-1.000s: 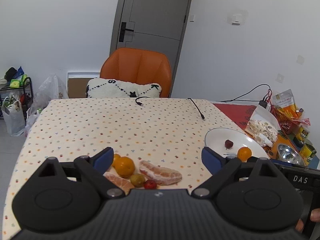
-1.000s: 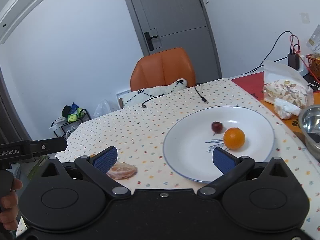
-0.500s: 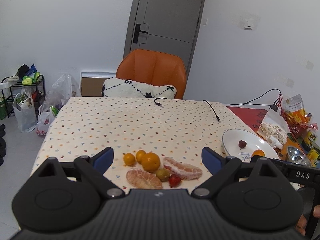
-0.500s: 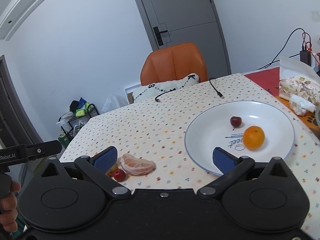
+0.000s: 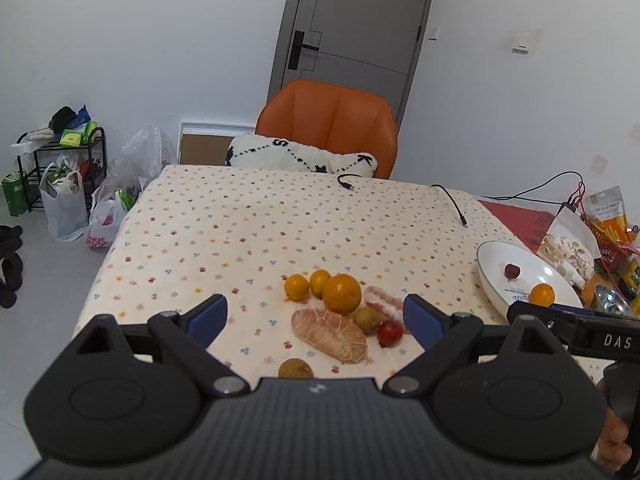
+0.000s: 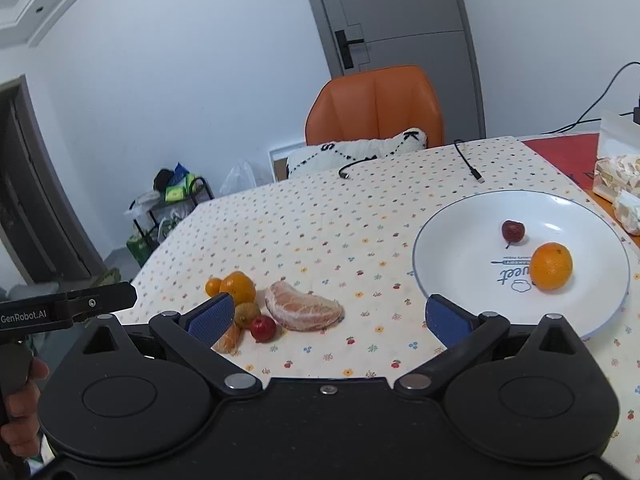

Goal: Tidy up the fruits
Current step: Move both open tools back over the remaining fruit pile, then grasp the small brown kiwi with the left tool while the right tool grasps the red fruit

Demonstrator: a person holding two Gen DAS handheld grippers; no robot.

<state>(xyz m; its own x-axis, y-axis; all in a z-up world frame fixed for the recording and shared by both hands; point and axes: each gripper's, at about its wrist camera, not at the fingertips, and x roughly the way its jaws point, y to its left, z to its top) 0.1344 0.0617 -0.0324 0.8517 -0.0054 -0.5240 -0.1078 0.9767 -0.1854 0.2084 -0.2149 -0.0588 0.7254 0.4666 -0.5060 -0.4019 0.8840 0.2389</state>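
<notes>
Between the spread left hand-held gripper (image 5: 316, 318) jaws, the pomelo segment (image 5: 329, 334) lies slantwise, lengthwise left-to-right.

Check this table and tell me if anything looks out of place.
Most fruit lies loose on the tablecloth, not on the white plate: three oranges, two peeled pomelo segments, two greenish-brown fruits and a small red one. The plate holds only an orange and a dark red fruit.
</notes>
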